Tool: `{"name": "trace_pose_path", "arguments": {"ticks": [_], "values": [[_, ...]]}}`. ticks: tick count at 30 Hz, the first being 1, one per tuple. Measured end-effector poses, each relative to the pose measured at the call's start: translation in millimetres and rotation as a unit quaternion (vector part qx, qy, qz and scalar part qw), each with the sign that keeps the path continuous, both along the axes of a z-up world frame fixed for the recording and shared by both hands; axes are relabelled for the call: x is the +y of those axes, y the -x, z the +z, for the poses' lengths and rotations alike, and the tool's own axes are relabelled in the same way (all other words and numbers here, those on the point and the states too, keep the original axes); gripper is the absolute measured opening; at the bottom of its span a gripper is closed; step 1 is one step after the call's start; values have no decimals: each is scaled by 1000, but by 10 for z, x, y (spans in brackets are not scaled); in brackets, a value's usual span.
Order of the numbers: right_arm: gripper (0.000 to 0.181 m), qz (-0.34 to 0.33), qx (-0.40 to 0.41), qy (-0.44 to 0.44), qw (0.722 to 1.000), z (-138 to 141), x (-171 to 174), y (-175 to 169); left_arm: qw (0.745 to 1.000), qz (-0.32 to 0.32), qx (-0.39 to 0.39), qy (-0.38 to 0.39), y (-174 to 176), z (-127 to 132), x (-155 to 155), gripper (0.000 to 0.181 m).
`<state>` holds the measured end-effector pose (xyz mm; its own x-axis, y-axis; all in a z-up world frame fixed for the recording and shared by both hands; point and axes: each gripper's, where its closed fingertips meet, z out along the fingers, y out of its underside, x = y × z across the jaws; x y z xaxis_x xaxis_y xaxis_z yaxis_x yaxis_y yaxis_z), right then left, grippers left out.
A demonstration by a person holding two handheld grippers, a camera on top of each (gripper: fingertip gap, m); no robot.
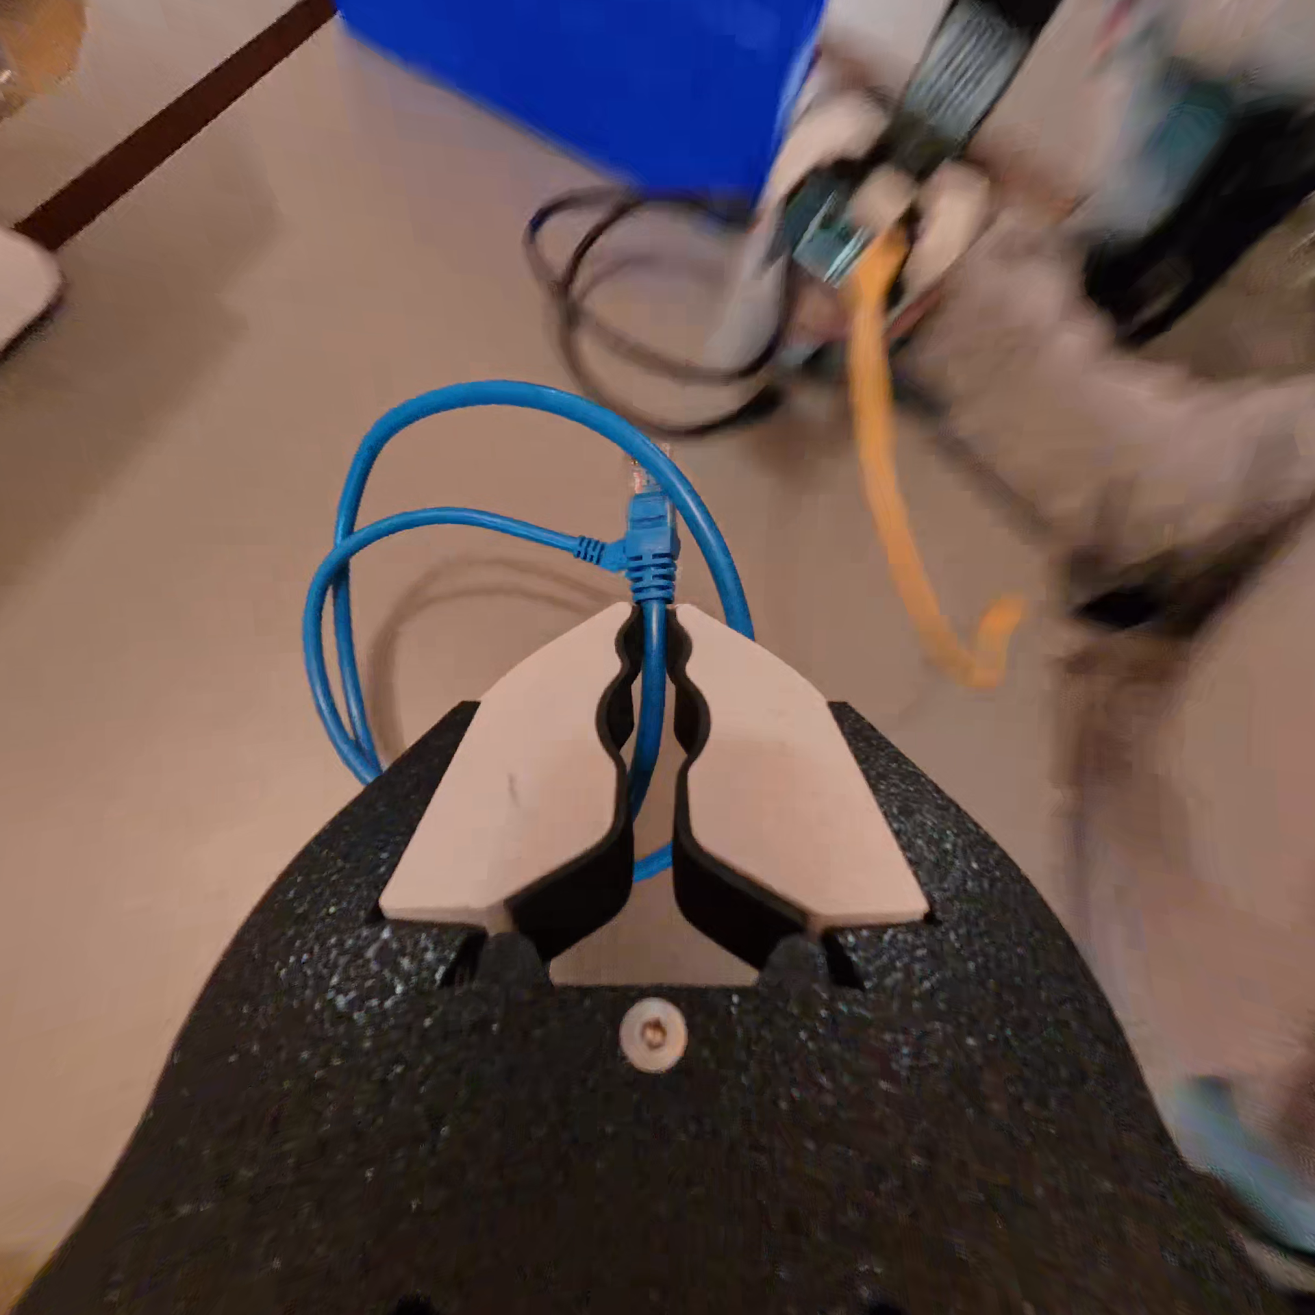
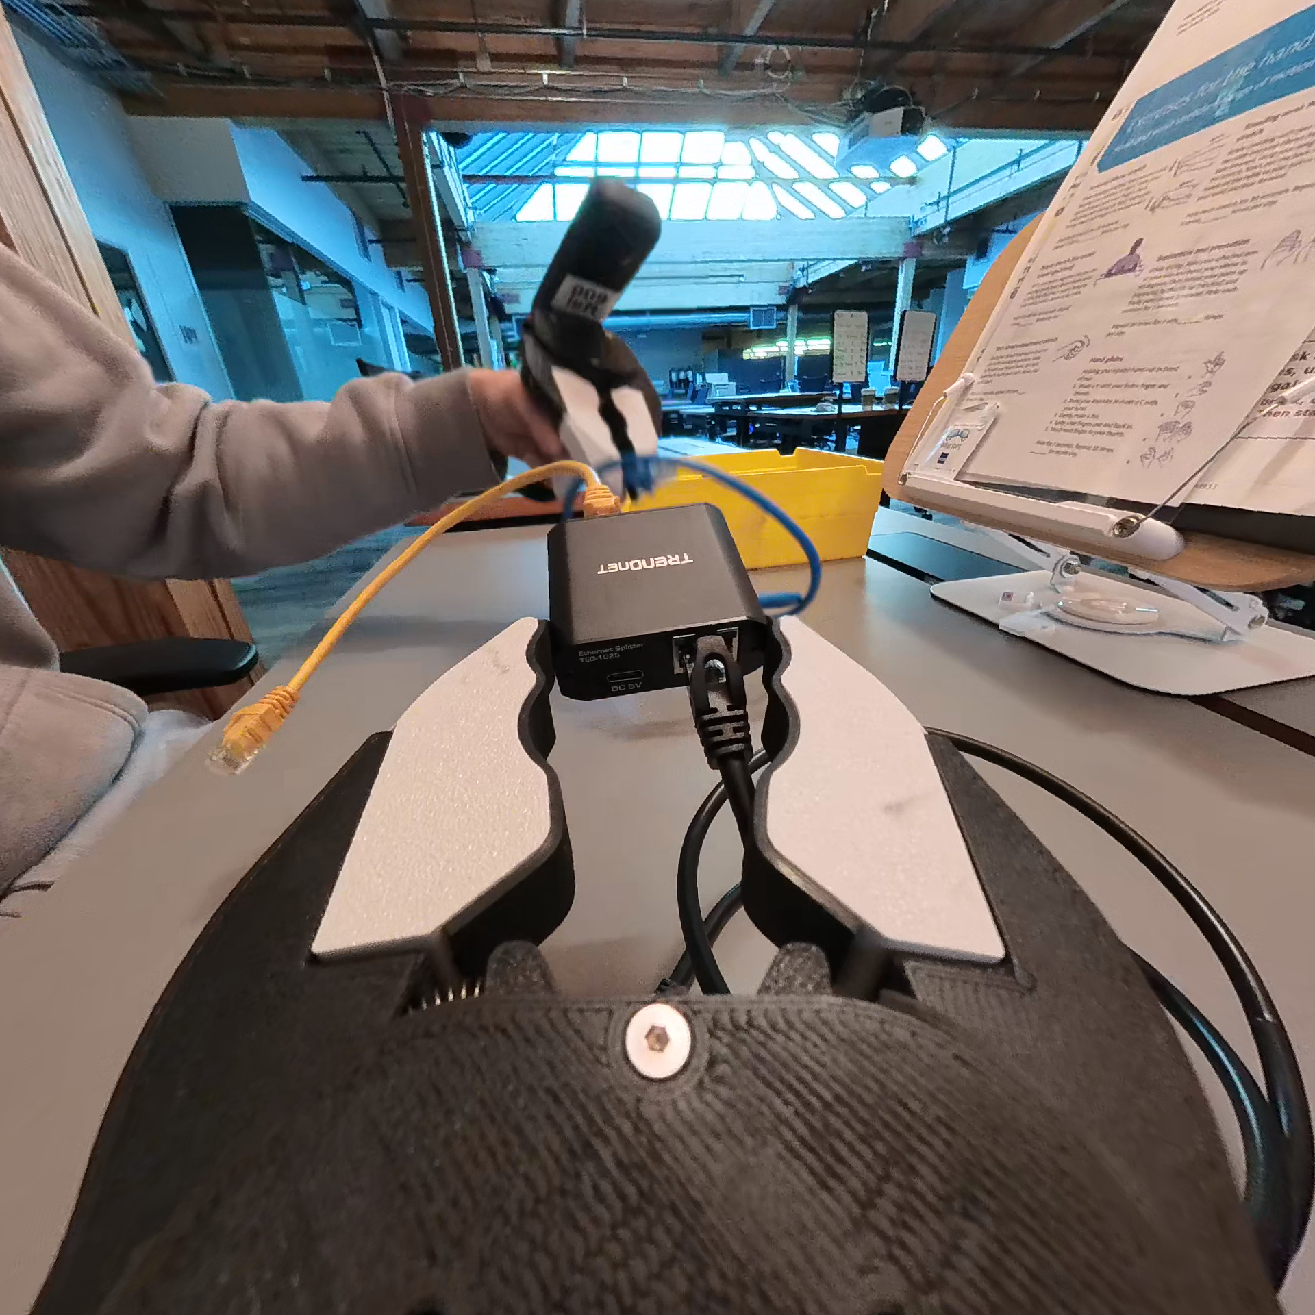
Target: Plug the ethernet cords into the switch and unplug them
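Note:
In the right wrist view, my right gripper point(image 2: 658, 633) clamps the sides of the black switch point(image 2: 640, 569) on the grey table point(image 2: 996, 747). A black cord point(image 2: 722, 719) is plugged into its near port. A yellow cord point(image 2: 427, 541) is plugged into its far side, with its other plug point(image 2: 242, 736) loose at the table edge. My left gripper point(image 1: 653, 608) is shut on the blue cord point(image 1: 334, 590) just behind its plug point(image 1: 649, 530). It also shows in the right wrist view point(image 2: 626, 455), holding that plug above the switch's far side. The left wrist view shows the switch point(image 1: 829, 228) blurred.
A yellow bin point(image 2: 775, 498) stands behind the switch. A tilted document stand with a printed sheet point(image 2: 1103, 341) is at the right. A person's grey sleeve point(image 2: 213, 462) reaches in from the left. A blue bin point(image 1: 605, 85) shows in the left wrist view.

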<state>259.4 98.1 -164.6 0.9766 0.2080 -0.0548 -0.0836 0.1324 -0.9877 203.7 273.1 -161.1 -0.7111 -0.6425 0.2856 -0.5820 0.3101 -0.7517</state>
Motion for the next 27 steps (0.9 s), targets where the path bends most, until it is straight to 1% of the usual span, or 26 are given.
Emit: {"name": "trace_pose_path", "arguments": {"ticks": [1, 2, 3, 4, 5, 6, 7, 9, 11, 12, 13, 14, 16, 17, 18, 19, 20, 22, 23, 25, 26, 27], "values": [[57, 0, 0, -2, 1000, 5, -5, 0, 996, -6, 21, 82, 60, 255, -76, 5], [57, 0, 1, -4, 1000, 10, -11, -2, 982, -26, 53, 179, 153, 528, -153, 5], [57, -1, 1, -7, 1000, 15, -17, -6, 955, -59, 96, 273, 279, 771, -201, 5], [57, 0, 2, -10, 1000, 21, -25, -5, 924, -85, 141, 345, 374, 926, -205, 5], [57, 0, 3, -12, 1000, 27, -30, -5, 898, -94, 179, 392, 413, 967, -194, 5], [57, 2, 4, -13, 1000, 28, -33, -2, 881, -85, 214, 412, 402, 877, -189, 5], [57, 3, 4, -13, 1000, 29, -35, -2, 873, -63, 248, 415, 366, 696, -191, 5], [57, 4, 4, -13, 1000, 29, -36, 1, 862, -16, 299, 410, 293, 271, -154, 5], [57, 5, 3, -12, 1000, 26, -31, 8, 852, 7, 328, 408, 270, -43, -91, 5], [57, 5, 1, -11, 1000, 23, -30, 12, 854, 25, 335, 398, 243, -175, -48, 5], [57, 4, 1, -10, 1000, 21, -28, 14, 864, 47, 334, 373, 207, -314, 2, 5], [57, 5, 0, -9, 1000, 19, -26, 15, 881, 72, 327, 334, 163, -463, 65, 5], [57, 6, 2, -8, 1000, 17, -22, 13, 920, 124, 305, 212, 88, -775, 241, 5], [57, 6, 3, -8, 1000, 18, -23, 11, 936, 139, 287, 147, 55, -887, 331, 10], [57, 7, 4, -8, 1000, 18, -24, 10, 948, 155, 267, 82, 16, -975, 421, 24], [57, 7, 4, -9, 1000, 19, -25, 11, 953, 169, 251, 10, -5, -1049, 519, 35], [57, 7, 4, -9, 1000, 20, -25, 10, 954, 172, 236, -60, -1, -1097, 605, 36], [57, 6, 2, -7, 1000, 15, -20, 13, 947, 160, 217, -172, 54, -1113, 688, 36], [57, 6, 1, -6, 1000, 12, -18, 17, 936, 163, 211, -229, 82, -1105, 762, 37], [57, 6, 0, -5, 1000, 10, -16, 20, 896, 205, 172, -355, 74, -998, 1047, 38], [57, 6, 0, -5, 1000, 11, -17, 19, 868, 240, 138, -413, 43, -873, 1224, 37], [57, 6, 1, -6, 1000, 13, -18, 18, 844, 274, 103, -449, 11, -721, 1345, 37]]}}
